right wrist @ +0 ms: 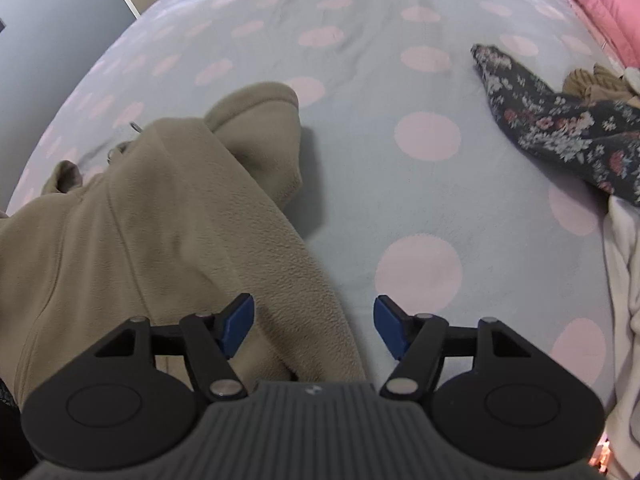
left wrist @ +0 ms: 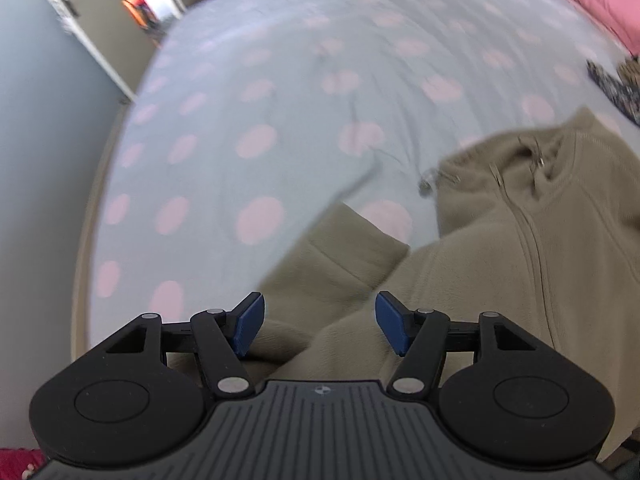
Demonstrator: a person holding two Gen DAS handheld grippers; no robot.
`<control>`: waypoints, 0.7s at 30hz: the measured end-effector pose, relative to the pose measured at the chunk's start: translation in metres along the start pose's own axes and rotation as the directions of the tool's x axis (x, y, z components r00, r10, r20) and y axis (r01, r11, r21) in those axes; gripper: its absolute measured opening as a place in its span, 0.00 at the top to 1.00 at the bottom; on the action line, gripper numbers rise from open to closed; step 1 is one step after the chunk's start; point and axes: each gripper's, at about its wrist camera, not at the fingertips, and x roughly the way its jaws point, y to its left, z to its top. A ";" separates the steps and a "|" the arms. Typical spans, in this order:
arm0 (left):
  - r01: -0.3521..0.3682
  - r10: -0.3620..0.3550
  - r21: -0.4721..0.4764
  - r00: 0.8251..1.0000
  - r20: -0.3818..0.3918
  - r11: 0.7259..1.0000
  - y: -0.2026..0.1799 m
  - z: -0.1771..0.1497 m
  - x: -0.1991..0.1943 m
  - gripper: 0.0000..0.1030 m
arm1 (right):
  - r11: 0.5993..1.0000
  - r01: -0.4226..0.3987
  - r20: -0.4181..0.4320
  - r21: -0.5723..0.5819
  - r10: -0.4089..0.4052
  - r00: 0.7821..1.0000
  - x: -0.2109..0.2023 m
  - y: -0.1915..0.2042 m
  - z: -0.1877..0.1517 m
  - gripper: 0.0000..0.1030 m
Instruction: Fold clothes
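Item 1: olive fleece jacket (right wrist: 168, 216). Zip-front, collared garment, lying spread on the bed (right wrist: 360, 184), whose cover is pale blue with pink dots. All places below are given relative to this jacket. Its long axis runs from the hem, nearest both cameras, away to the collar (left wrist: 552, 160) at the far end. The zip (left wrist: 532, 240) follows that axis.

Item 2: left sleeve (left wrist: 340, 264). Angled out from the jacket's body on the left side, cuff end towards the open bed.

Item 3: right sleeve (right wrist: 260, 136). Doubled back beside the jacket's far right edge, its rounded end past the shoulder.

Item 4: left gripper (left wrist: 319, 330). Jaws apart, nothing between the pads. It sits above the near left part of the jacket, where sleeve meets body; the fleece lies directly ahead and below.

Item 5: right gripper (right wrist: 313, 328). Jaws apart, empty. It sits over the jacket's near right edge; fleece lies under the left jaw, bare bed under the right.

Item 6: floral garment (right wrist: 552, 120). Dark, well apart to the jacket's right, with a white cloth (right wrist: 624, 280) nearer the camera.

Judgement: each gripper is nearest its own side of the jacket. The coming grasp probably turns on taking the hem or side edges and folding along the long axis.
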 end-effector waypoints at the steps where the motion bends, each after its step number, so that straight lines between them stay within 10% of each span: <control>1: 0.021 -0.021 0.000 0.999 -0.028 1.000 -0.001 0.001 0.012 0.42 | 1.000 0.001 -0.006 -0.003 -0.001 1.000 0.004 -0.002 0.001 0.31; 11: 0.110 -0.115 -0.037 0.973 -0.201 0.993 -0.004 -0.004 0.076 0.42 | 0.998 -0.052 -0.070 0.031 0.054 0.996 0.036 -0.013 0.002 0.31; 14: 0.093 -0.098 -0.034 0.967 -0.236 0.995 -0.004 -0.004 0.085 0.37 | 0.992 -0.113 -0.093 0.056 0.117 0.989 0.041 -0.011 -0.003 0.74; 17: 0.081 -0.091 -0.048 0.953 -0.288 0.996 -0.007 -0.005 0.090 0.36 | 0.995 -0.095 -0.074 0.021 0.097 0.993 0.031 -0.002 -0.008 0.91; 21: 0.114 -0.132 -0.073 0.932 -0.338 0.991 -0.016 -0.011 0.092 0.77 | 0.999 -0.043 -0.008 -0.010 0.043 0.999 0.004 0.006 -0.012 0.92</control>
